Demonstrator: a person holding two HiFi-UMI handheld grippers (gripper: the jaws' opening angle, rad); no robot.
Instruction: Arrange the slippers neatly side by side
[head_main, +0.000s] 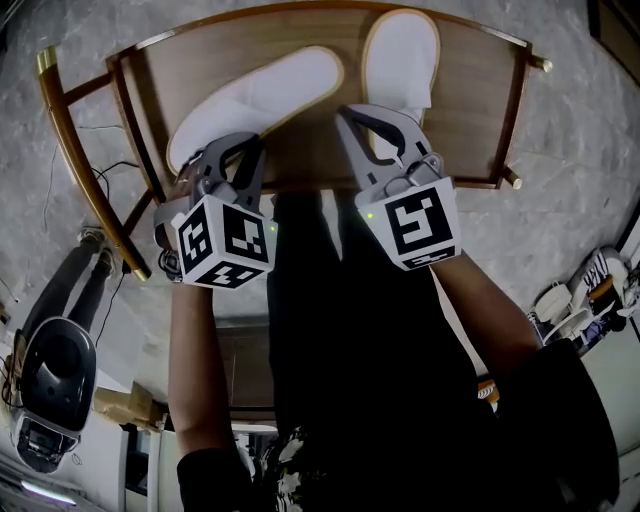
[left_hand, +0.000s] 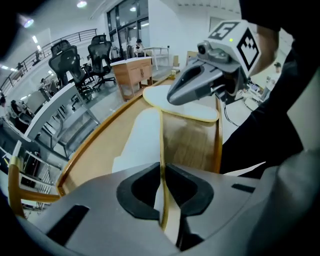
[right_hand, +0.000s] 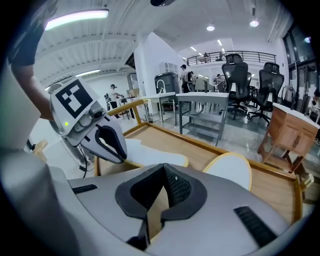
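Observation:
Two white slippers with tan rims lie on a wooden table (head_main: 480, 110). The left slipper (head_main: 270, 95) (left_hand: 142, 135) lies slanted, toe toward the right one. The right slipper (head_main: 400, 55) (right_hand: 232, 170) points away from me. My left gripper (head_main: 245, 145) (left_hand: 162, 170) is shut on the thin side edge of the left slipper near its heel. My right gripper (head_main: 345, 112) (right_hand: 164, 167) is shut and hovers by the right slipper's heel, its tip over the wood between the two. Only a tan strip shows between its pads.
A raised rim runs round the table, and its near edge (head_main: 300, 185) is just under both grippers. A gold-coloured frame (head_main: 70, 130) stands to the left on the grey floor. A black device (head_main: 50, 390) sits at the lower left. Small items (head_main: 590, 290) lie at the right.

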